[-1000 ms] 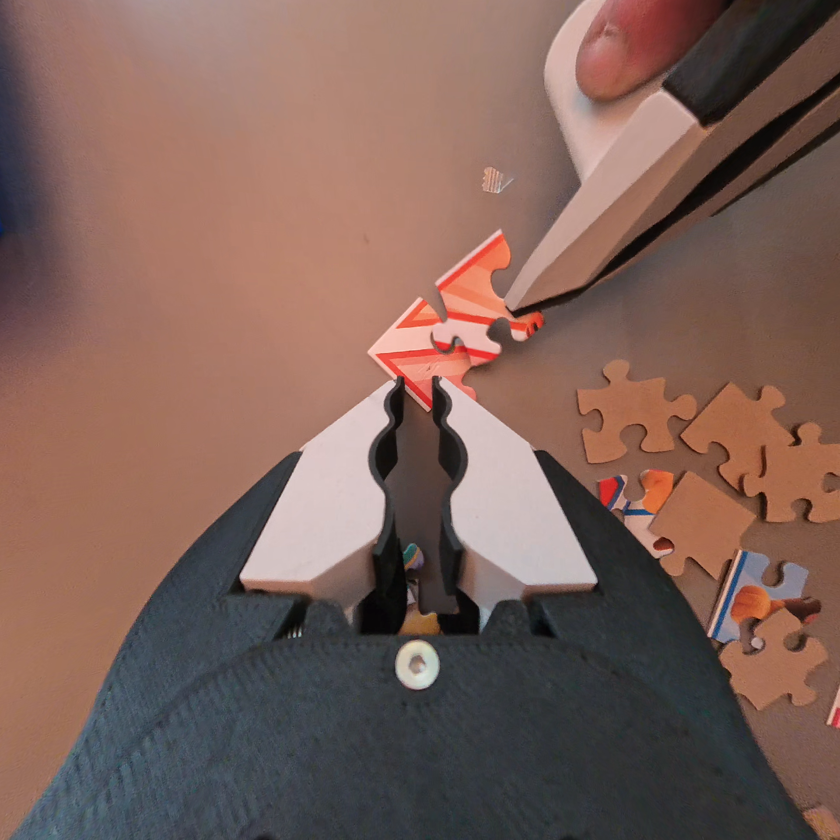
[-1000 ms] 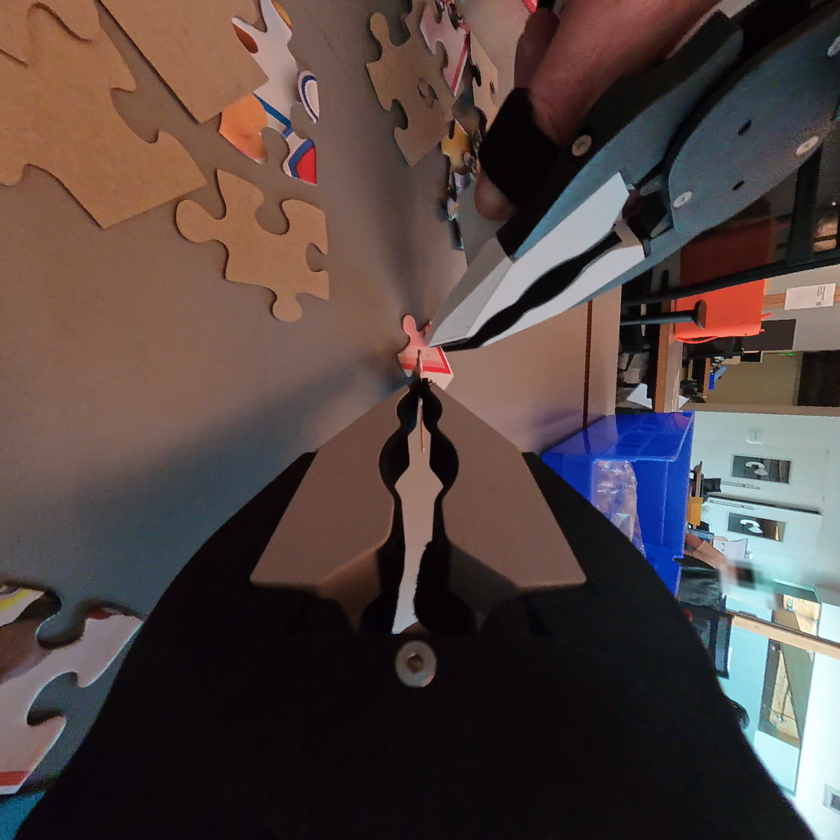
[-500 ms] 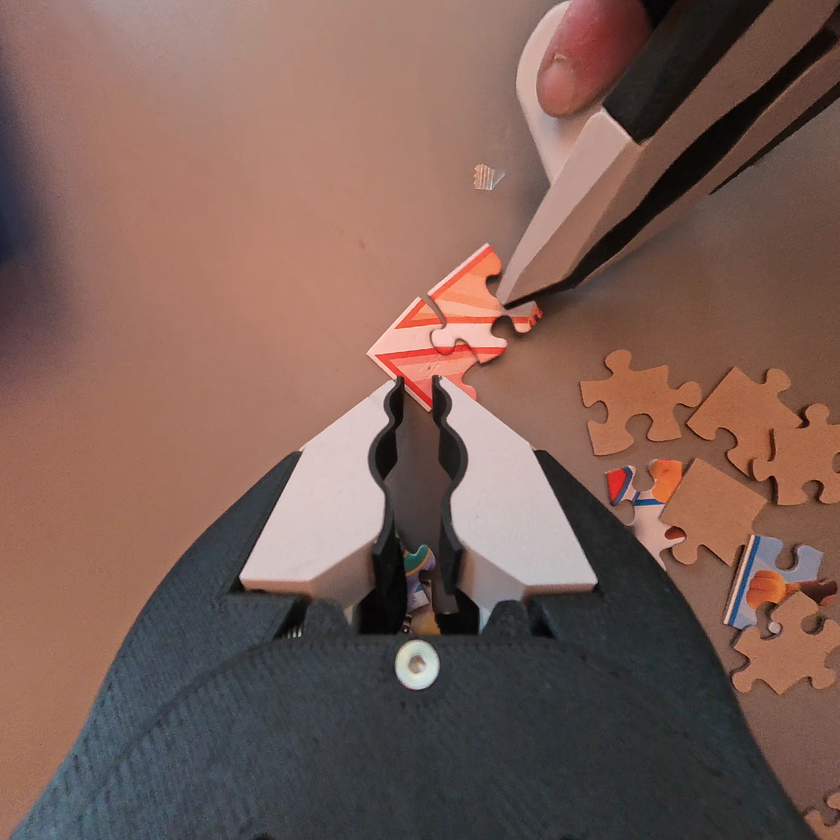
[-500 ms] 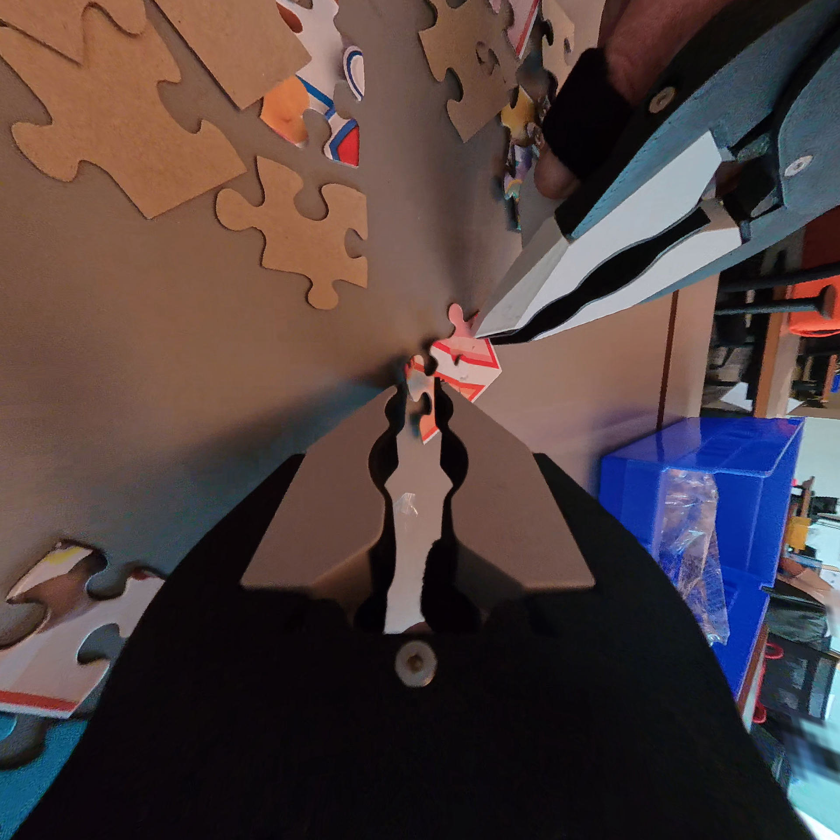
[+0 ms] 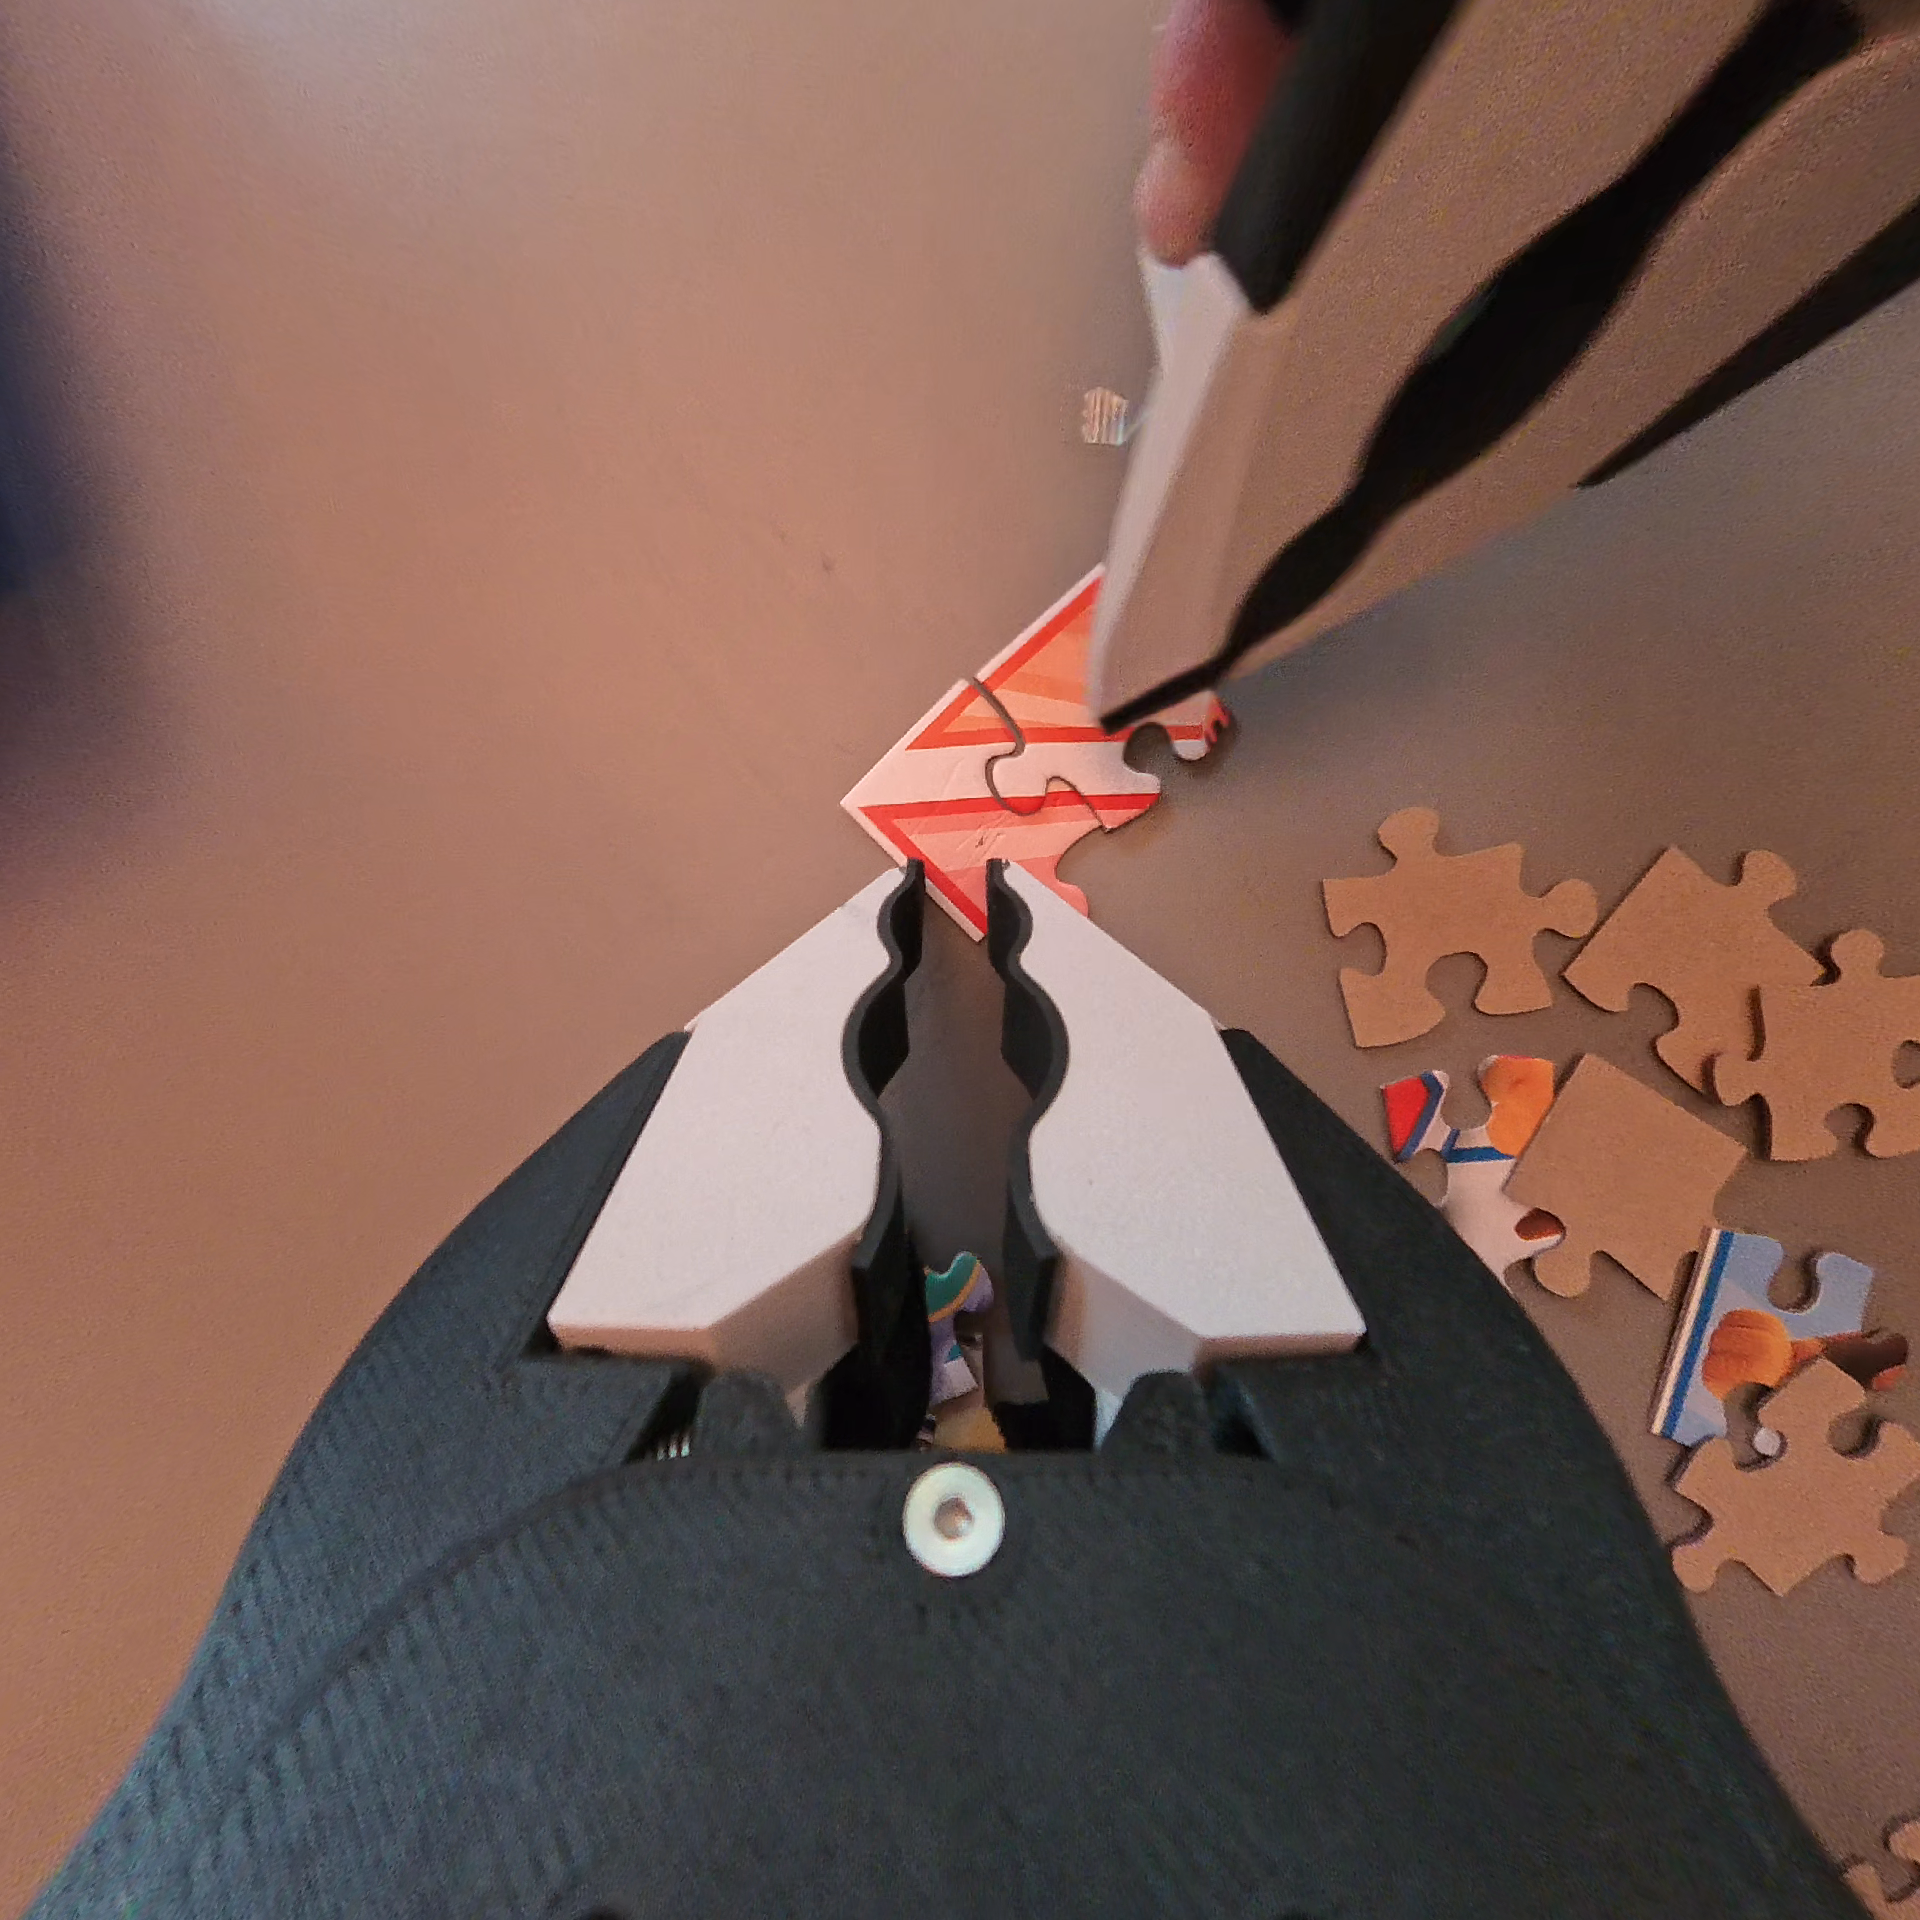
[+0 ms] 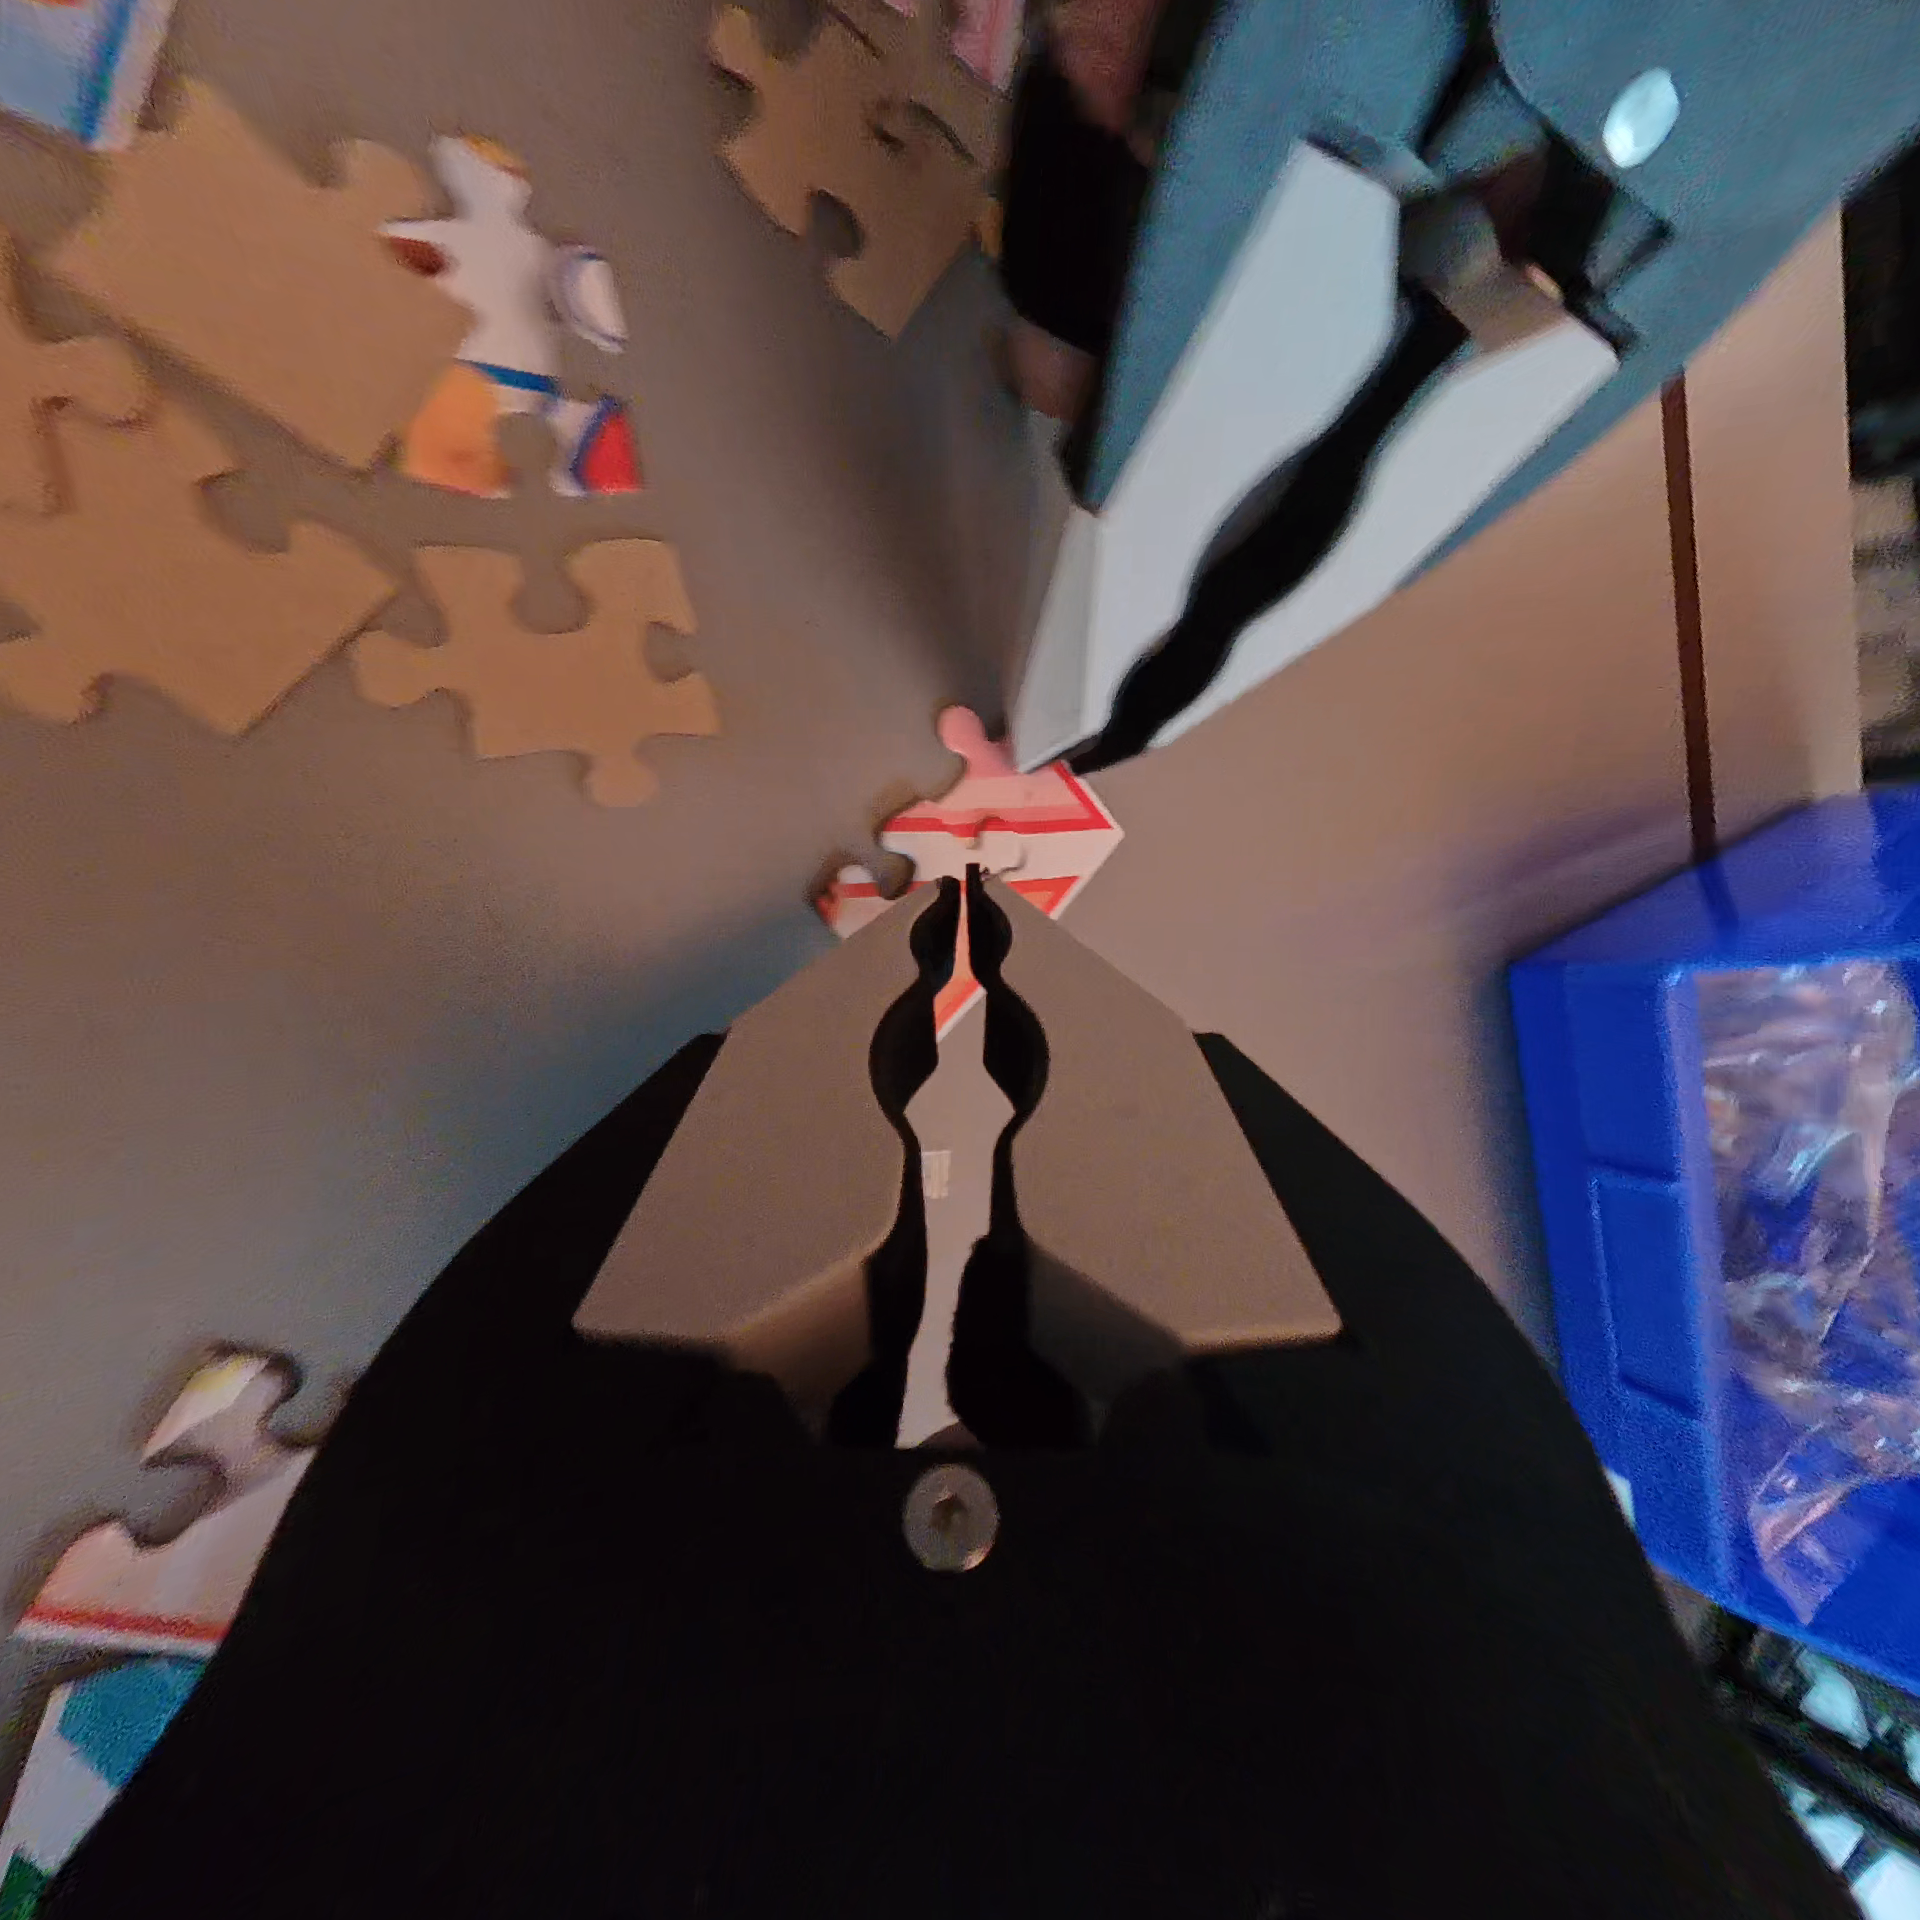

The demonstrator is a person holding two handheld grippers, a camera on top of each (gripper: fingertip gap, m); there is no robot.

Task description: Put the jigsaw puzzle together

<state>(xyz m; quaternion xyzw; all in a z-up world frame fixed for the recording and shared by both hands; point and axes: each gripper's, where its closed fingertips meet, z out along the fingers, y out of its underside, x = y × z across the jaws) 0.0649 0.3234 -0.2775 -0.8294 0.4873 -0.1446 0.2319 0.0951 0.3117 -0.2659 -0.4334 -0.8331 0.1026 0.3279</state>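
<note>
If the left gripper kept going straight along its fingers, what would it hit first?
The left gripper points at the near corner of the joined red-and-pink striped cardboard puzzle pieces, lying flat on the grey table. Its tips seem already at that corner; whether they touch it is unclear.

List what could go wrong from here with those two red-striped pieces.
1. The right gripper presses its nearly shut tips on the far piece; pushing at that slant might skid it and reopen the joint.
2. The left gripper only touches the edge of the near piece with slightly parted fingers, so the pair could slide across the table.
3. A loose cardboard-side-up piece lies close and could be knocked.
</note>
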